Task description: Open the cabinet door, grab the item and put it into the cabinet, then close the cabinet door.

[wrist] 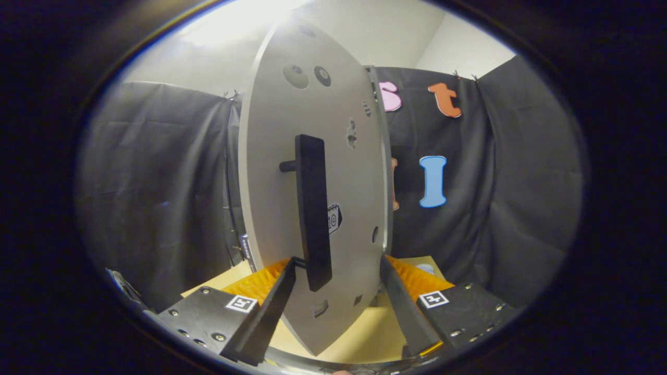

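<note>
The pale grey cabinet door [276, 172] stands upright right in front of me, seen at a slant. A black bar handle [312, 208] runs down its face on two short posts. My gripper [336, 263] is open, its fingers spread wide around the lower part of the door. The left fingertip [286, 273] sits by the handle's lower post, and the right fingertip [385, 265] lies at the door's far edge. The handle's lower end hangs between the fingers. A small pale thing [427, 268] lies on the table beyond the right finger, mostly hidden.
A tan wooden table [365, 333] lies under the door and the fingers. Black cloth walls close in behind and on both sides. The door blocks most of what lies straight ahead.
</note>
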Motion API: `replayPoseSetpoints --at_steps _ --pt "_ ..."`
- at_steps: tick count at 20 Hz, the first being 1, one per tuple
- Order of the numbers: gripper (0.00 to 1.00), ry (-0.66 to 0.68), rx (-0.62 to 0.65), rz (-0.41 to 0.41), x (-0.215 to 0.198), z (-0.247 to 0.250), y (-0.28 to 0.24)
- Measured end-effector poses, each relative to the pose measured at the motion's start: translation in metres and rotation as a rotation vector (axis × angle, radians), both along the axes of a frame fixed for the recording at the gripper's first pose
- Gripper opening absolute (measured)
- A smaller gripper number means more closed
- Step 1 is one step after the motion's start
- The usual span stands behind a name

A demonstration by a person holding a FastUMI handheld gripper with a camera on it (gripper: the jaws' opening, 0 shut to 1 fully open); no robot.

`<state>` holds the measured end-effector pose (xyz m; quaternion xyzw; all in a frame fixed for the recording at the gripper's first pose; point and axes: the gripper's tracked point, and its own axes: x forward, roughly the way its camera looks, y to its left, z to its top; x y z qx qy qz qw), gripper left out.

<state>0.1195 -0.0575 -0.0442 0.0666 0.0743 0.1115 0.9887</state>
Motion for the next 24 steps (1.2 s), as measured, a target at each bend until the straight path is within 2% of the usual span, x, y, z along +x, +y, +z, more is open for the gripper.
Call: replayPoseSetpoints --at_steps 8,16,24 --pt "1.00 -0.002 -0.005 0.077 0.043 0.001 0.080" --pt "1.00 -0.014 -0.014 0.074 0.114 0.000 0.161" --pt "1.00 -0.040 -0.048 0.027 0.186 -0.003 0.207"
